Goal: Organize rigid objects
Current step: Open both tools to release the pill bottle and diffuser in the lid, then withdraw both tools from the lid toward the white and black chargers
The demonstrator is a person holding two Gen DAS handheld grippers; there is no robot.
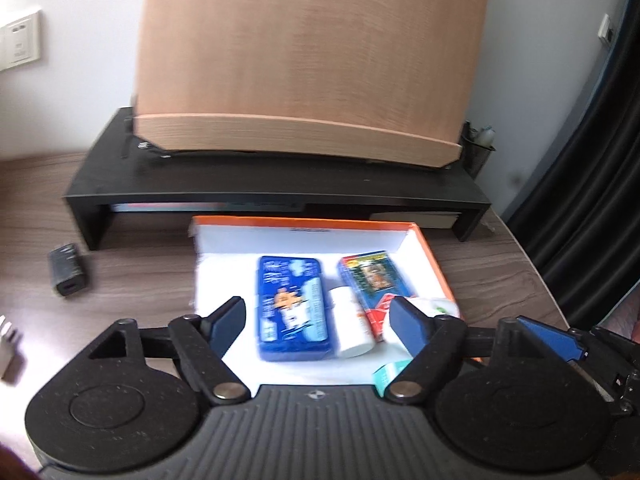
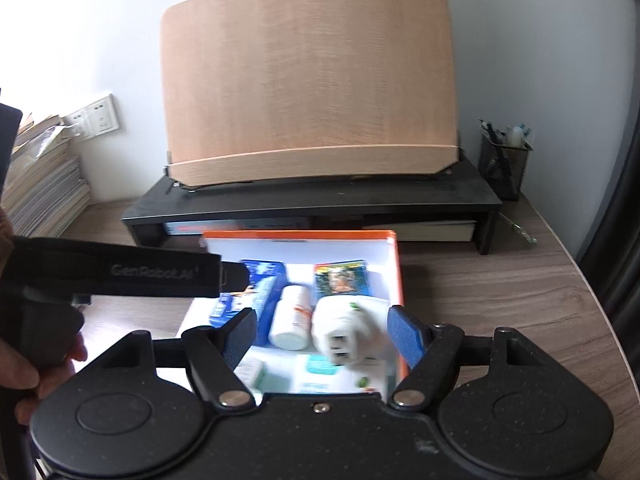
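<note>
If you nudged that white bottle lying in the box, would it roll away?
Probably only slightly. The white bottle is round and lies on its side, so it could roll, but the blue tin and white plug adapter flank it closely. It looks like smooth plastic, perhaps slippery.

One legend can be read: "GenRobot.AI", in pale letters on the black strap [image 2: 120, 276] crossing the left of the right wrist view. The print on the blue tin [image 1: 292, 308] and the colourful card box [image 1: 372, 284] is too blurred to read.
</note>
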